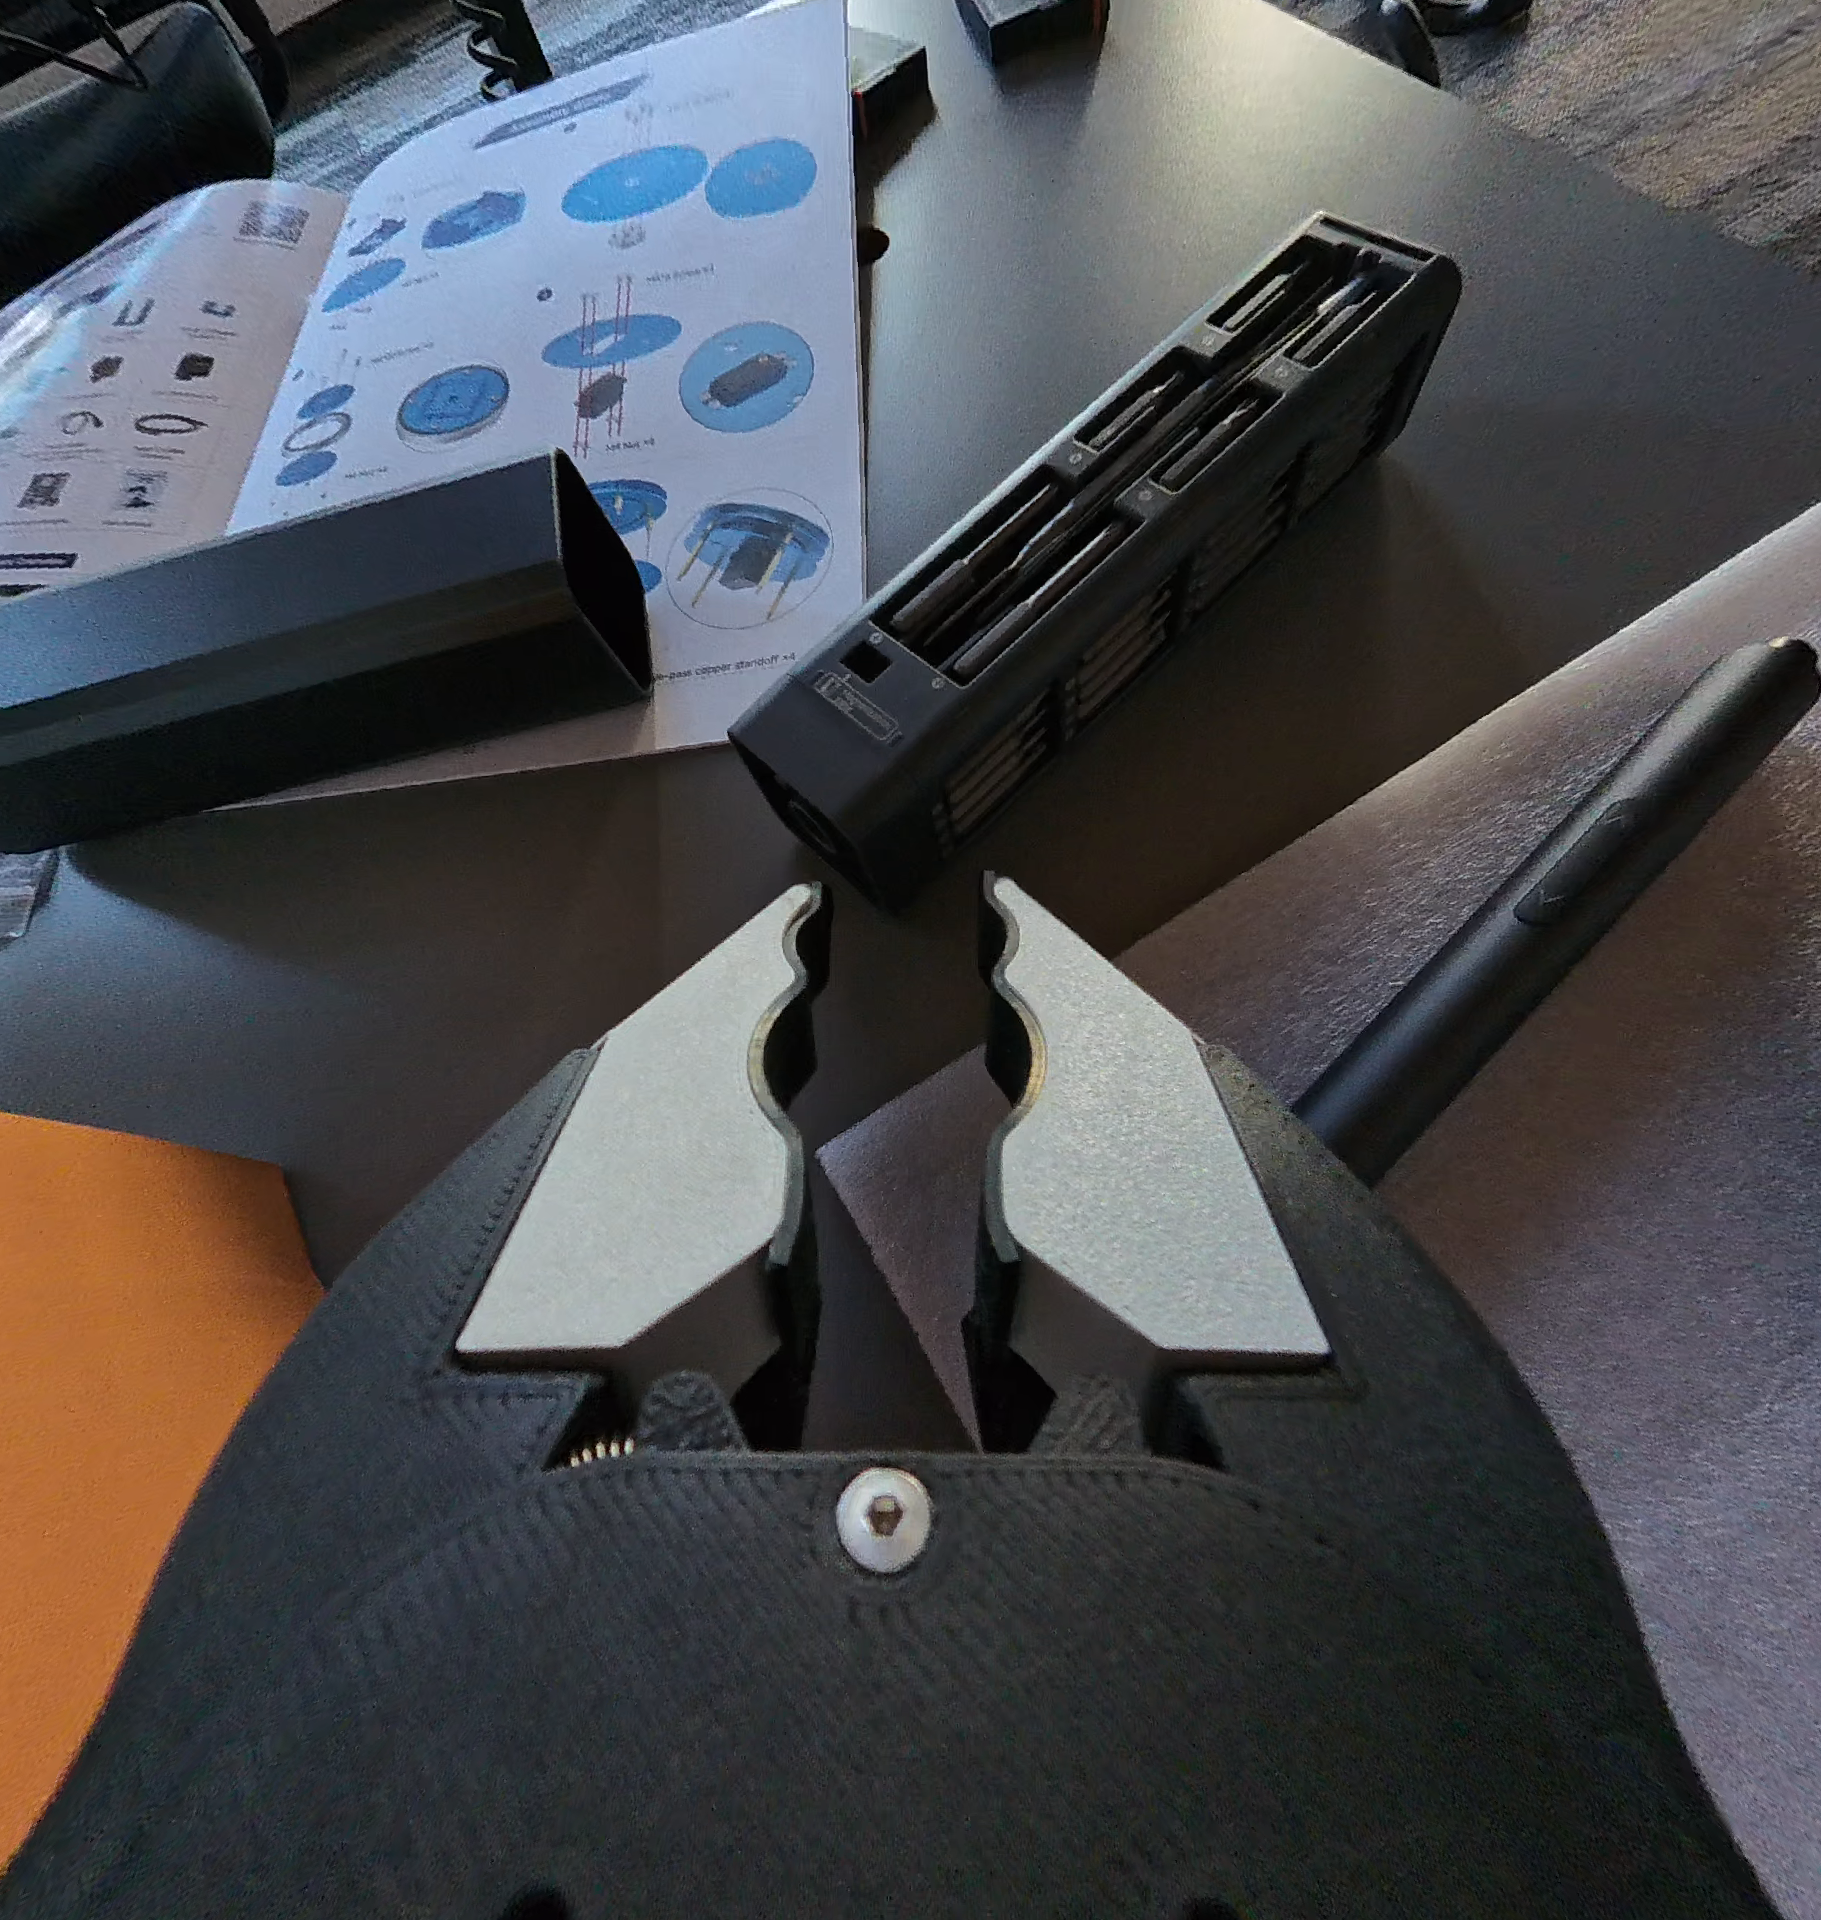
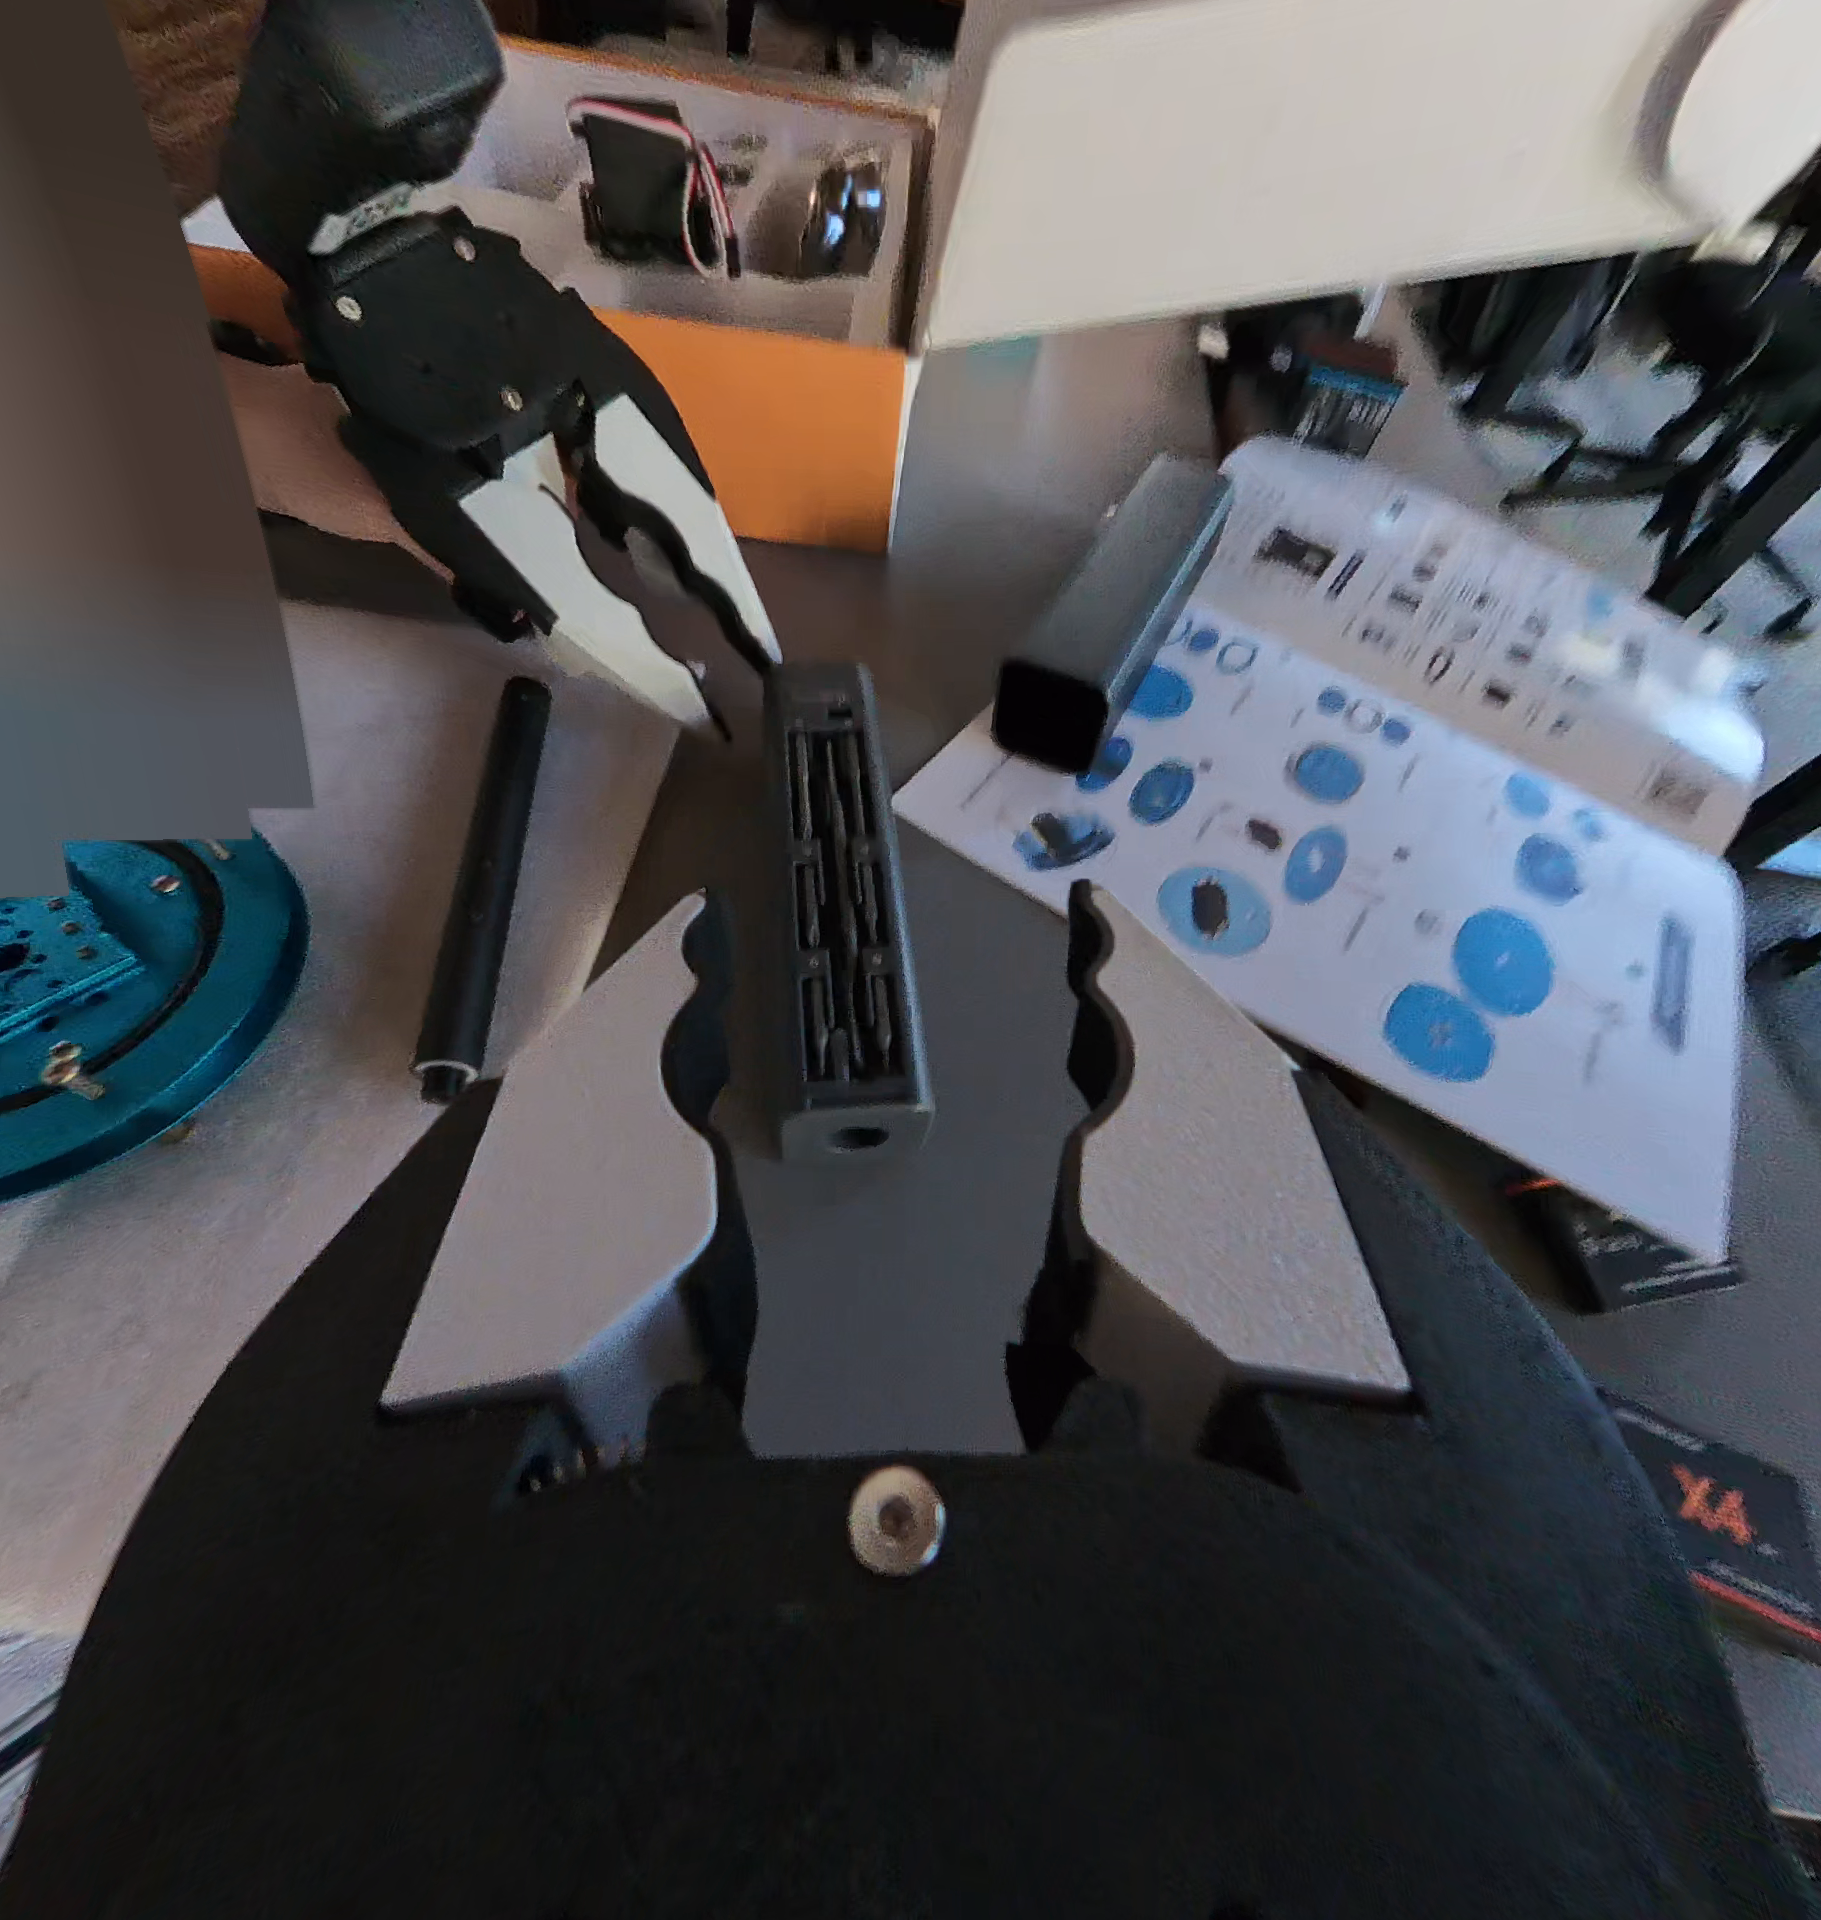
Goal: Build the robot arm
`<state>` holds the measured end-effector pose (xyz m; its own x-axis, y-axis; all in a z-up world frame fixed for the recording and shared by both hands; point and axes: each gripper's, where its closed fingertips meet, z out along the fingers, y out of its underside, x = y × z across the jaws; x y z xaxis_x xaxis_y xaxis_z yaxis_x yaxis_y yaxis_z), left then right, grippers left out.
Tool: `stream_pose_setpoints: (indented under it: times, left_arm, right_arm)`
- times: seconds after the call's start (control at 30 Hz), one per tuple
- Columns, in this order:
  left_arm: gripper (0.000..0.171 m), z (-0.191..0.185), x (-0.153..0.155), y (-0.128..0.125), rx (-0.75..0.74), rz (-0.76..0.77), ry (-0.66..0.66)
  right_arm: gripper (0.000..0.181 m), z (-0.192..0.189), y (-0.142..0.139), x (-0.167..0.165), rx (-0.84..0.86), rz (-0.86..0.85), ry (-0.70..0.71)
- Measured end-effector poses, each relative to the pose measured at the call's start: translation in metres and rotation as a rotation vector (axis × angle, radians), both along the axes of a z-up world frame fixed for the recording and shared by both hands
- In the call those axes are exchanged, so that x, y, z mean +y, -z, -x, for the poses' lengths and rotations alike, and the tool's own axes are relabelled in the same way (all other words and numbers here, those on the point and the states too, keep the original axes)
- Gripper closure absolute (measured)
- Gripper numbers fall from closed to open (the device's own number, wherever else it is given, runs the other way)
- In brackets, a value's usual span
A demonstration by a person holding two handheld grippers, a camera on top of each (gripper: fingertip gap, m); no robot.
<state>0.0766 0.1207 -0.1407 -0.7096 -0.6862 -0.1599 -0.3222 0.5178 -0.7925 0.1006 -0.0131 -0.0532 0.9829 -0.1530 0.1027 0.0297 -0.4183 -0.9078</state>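
Observation:
A black bit holder (image 1: 1093, 561) with rows of screwdriver bits lies on the dark table. My left gripper (image 1: 904, 899) is open and empty, its tips just short of the holder's near end. A black pen-shaped screwdriver (image 1: 1571, 883) lies to its right on a grey mat (image 1: 1508, 1299). In the right wrist view the holder (image 2: 852, 935) lies lengthwise between the fingers of my right gripper (image 2: 892, 902). That gripper is wide open, with gaps on both sides of the holder. The left gripper (image 2: 745, 691) shows at the holder's far end. The screwdriver (image 2: 480, 883) lies to the left.
A black hollow sleeve (image 1: 293, 644) rests on a printed instruction sheet (image 1: 594, 312); both also show in the right wrist view, sleeve (image 2: 1093, 665) and sheet (image 2: 1405, 935). A teal round base (image 2: 106, 997) stands at left. An orange box (image 2: 781, 436) of parts stands behind. A small black box (image 2: 1737, 1538) lies at right. The grippers' ends are close to 15 cm from one another.

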Motion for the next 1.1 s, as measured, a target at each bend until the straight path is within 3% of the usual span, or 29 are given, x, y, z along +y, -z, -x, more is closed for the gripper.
stream_pose_setpoints:
  times: [0.13,0.27,0.43,0.8,1.1]
  left_arm:
    - [0.145,0.001,0.001,-0.002,-0.004,0.006,0.0]
    - [0.146,0.003,0.001,-0.003,-0.007,0.001,0.004]
    - [0.146,0.006,0.0,-0.005,-0.015,-0.005,0.014]
    - [0.147,0.006,0.002,-0.006,-0.029,-0.022,0.016]
    - [0.149,0.006,0.003,-0.01,-0.039,-0.017,0.02]
  right_arm:
    - [0.126,0.014,0.023,0.015,0.03,0.194,-0.073]
    - [0.151,0.025,0.039,0.034,0.007,0.335,-0.13]
    - [0.154,0.023,0.059,0.041,-0.01,0.518,-0.11]
    - [0.154,0.025,0.067,0.083,0.079,0.642,-0.136]
    - [0.155,0.022,0.07,0.084,0.14,0.692,-0.124]
